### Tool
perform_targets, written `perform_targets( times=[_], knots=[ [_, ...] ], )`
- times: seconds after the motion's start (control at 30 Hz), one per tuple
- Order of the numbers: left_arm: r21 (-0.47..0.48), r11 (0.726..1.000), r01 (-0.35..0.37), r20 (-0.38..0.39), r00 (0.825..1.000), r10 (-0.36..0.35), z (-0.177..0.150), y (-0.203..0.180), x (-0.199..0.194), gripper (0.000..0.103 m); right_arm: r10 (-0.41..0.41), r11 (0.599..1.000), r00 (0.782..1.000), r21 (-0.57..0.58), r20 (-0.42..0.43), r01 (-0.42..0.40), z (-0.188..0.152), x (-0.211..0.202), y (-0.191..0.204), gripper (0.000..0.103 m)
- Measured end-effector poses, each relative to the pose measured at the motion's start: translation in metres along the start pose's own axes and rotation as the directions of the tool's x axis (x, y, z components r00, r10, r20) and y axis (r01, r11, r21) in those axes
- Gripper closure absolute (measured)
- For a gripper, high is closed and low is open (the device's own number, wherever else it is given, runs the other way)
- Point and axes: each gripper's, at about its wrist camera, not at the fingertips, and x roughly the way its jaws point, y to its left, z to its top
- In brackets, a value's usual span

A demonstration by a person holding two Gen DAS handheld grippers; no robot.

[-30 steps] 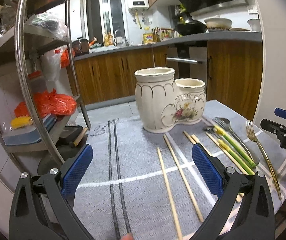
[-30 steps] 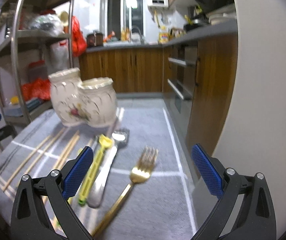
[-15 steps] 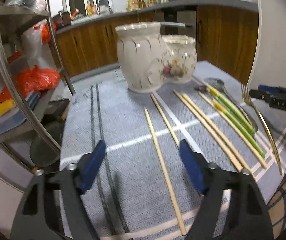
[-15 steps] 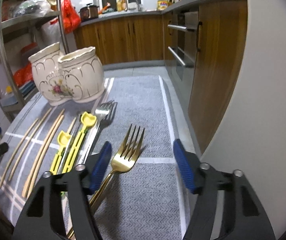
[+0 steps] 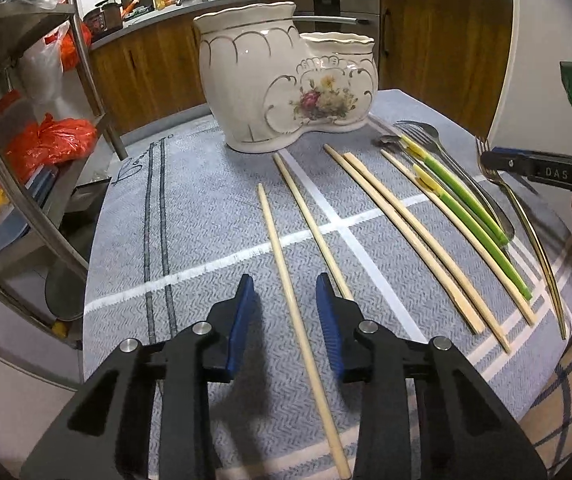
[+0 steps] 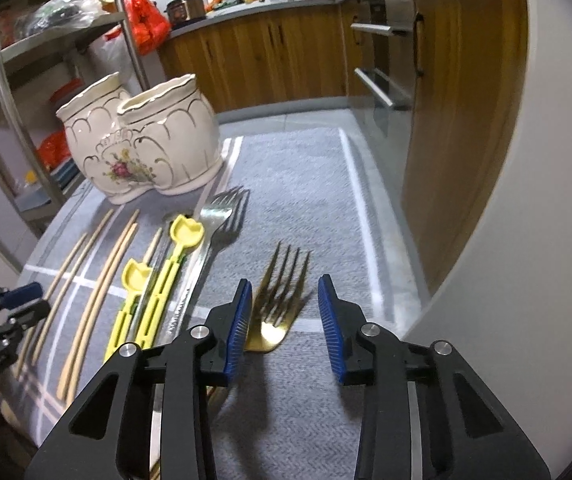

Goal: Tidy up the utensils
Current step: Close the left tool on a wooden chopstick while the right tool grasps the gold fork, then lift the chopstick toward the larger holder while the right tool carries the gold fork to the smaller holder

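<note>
Now both tools sit lower and closer to the cloth than a second ago, and their blue pads have narrowed from a wide spread to a modest gap. The left hand-held gripper [image 5: 284, 320] straddles the leftmost chopstick [image 5: 286, 276], its fingers apart with the stick lying between them — not clamped, since a gap shows on either side. A second chopstick [image 5: 309, 220] runs just beside it and passes under the right pad. Further right lie three more bamboo chopsticks [image 5: 417, 232], then the green-and-yellow training chopsticks [image 5: 457, 208], a silver fork [image 6: 222, 216] and the gold fork [image 6: 282, 300], all flat on the grey striped cloth [image 5: 190, 216] covering the surface.

The right hand-held gripper [image 6: 284, 322] is likewise apart, hovering over the gold fork's head; the tines point away between the pads, nearer the left pad, with no contact that can be made out. Earlier the fork lay well ahead of the fingers.

The cream two-compartment ceramic holder [image 5: 286, 88] stands upright at the far end of the cloth — larger in both views than before. No utensil handles show above its rims.
</note>
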Motion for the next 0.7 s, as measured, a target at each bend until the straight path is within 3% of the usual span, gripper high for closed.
perform_targets(
  times=[0.13, 0.27, 0.57, 0.7],
  knots=[
    [-0.009, 1.0, 0.01, -0.003, 1.0, -0.01, 0.004, 0.001, 0.003, 0.081, 0.024, 1.0, 1.0, 0.004, -0.014, -0.024, 0.004, 0.003, 0.0, 0.071],
    [-0.005, 1.0, 0.013, -0.011, 1.0, -0.013, 0.006, 0.001, 0.005, 0.096, 0.03, 0.999, 1.0, 0.012, 0.0, -0.03, 0.005, 0.001, -0.001, 0.087],
    [-0.014, 1.0, 0.02, -0.006, 1.0, -0.02, 0.009, 0.006, 0.007, 0.098, 0.008, 0.999, 0.998, -0.046, 0.059, -0.006, 0.007, -0.009, 0.008, 0.099],
    [-0.017, 0.999, 0.045, 0.042, 0.998, -0.045, 0.009, 0.008, -0.001, 0.098, -0.009, 0.996, 0.989, -0.083, 0.147, 0.021, 0.009, -0.032, 0.017, 0.1]
  ],
)
